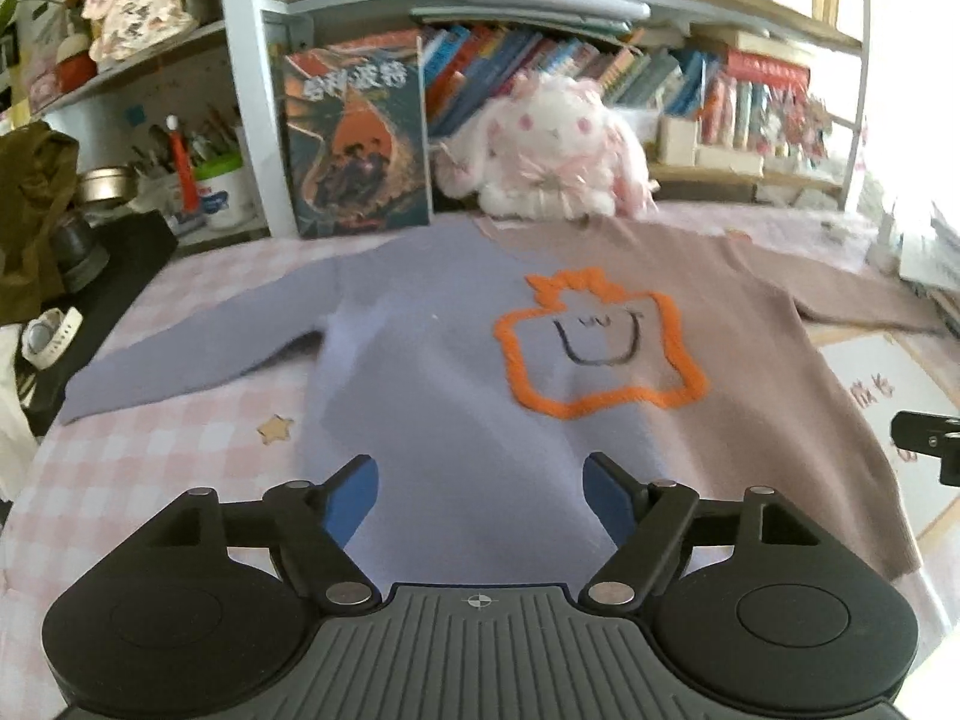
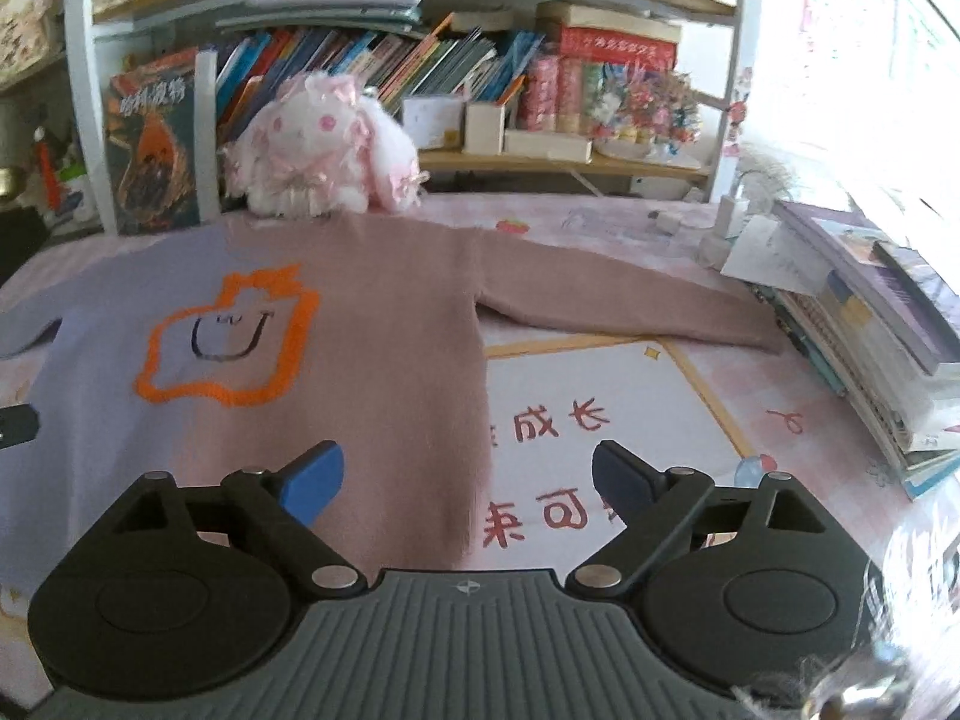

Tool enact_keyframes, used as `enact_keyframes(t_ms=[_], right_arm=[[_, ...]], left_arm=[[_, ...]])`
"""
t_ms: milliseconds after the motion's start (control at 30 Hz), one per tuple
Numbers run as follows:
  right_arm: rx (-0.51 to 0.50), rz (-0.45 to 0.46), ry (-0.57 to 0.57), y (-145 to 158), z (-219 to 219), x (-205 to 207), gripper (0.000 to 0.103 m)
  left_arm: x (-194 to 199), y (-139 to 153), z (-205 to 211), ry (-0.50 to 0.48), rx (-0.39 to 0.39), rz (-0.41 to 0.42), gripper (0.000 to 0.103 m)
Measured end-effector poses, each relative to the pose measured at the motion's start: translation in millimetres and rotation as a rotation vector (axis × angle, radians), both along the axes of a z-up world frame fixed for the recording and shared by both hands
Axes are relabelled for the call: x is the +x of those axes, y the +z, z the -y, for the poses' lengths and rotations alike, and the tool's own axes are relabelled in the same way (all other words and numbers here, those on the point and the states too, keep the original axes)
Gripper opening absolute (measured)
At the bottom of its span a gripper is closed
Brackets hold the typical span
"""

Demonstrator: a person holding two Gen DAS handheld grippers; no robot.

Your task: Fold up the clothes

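Sweater (image 1: 456, 360) lies flat on the desk (image 1: 180, 456), both sleeves out. My left claw (image 1: 480, 498) and right claw (image 2: 468, 480) gape wide, nothing gripped, over the hem. Next, imo: pinch one sleeve by the cuff, fold across the chest w/o dragging.

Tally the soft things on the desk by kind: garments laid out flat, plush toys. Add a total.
Sweater, lilac and mauve halves, spread flat: 1
Plush bunny, pink and white, behind the collar: 1
Total: 2
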State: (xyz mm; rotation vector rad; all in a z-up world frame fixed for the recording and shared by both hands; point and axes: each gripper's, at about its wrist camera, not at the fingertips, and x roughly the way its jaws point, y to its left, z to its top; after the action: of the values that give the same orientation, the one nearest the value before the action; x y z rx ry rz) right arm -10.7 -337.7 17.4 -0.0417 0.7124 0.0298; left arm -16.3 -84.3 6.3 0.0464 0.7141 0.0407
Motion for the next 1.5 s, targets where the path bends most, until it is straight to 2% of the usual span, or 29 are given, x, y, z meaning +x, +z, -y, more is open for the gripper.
enact_keyframes(t_ms=[200, 367, 667, 900, 1033, 1200, 1267, 1333, 1500], right_arm=[[0.01, -0.041, 0.061, -10.9, 10.6, 1.0, 0.091], [0.034, -0.055, 0.067, -16.4, 23.5, 2.4, 0.092], [0.078, -0.071, 0.027, -23.5, 38.6, 1.6, 0.092], [0.092, -0.08, -0.059, -25.1, 37.2, 1.9, 0.092], [0.089, -0.079, -0.118, -24.6, 22.2, 1.9, 0.092], [0.082, -0.061, -0.201, -21.3, -17.1, 3.0, 0.092], [0.064, -0.051, -0.223, -17.9, -39.6, 2.0, 0.092], [0.043, -0.042, -0.234, -15.1, -64.4, -0.2, 0.092], [-0.028, -0.057, -0.175, -18.3, -130.7, -6.6, 0.092]], left_arm=[[-2.1, -4.7, 21.3, 0.003, 0.024, -0.039, 0.084], [-4.6, -5.9, 39.0, -0.011, 0.059, -0.061, 0.084], [-2.9, -9.1, 53.6, -0.053, 0.104, -0.096, 0.084], [8.4, -12.2, 50.4, -0.152, 0.121, -0.1, 0.084], [17.8, -13.2, 30.4, -0.213, 0.121, -0.089, 0.084], [32.7, -10.1, -16.1, -0.28, 0.11, -0.056, 0.084], [38.8, -9.1, -43.6, -0.273, 0.078, -0.055, 0.085], [43.4, -10.1, -67.8, -0.257, 0.047, -0.051, 0.091], [51.7, -18.5, -125.6, -0.221, -0.024, -0.075, 0.091]])
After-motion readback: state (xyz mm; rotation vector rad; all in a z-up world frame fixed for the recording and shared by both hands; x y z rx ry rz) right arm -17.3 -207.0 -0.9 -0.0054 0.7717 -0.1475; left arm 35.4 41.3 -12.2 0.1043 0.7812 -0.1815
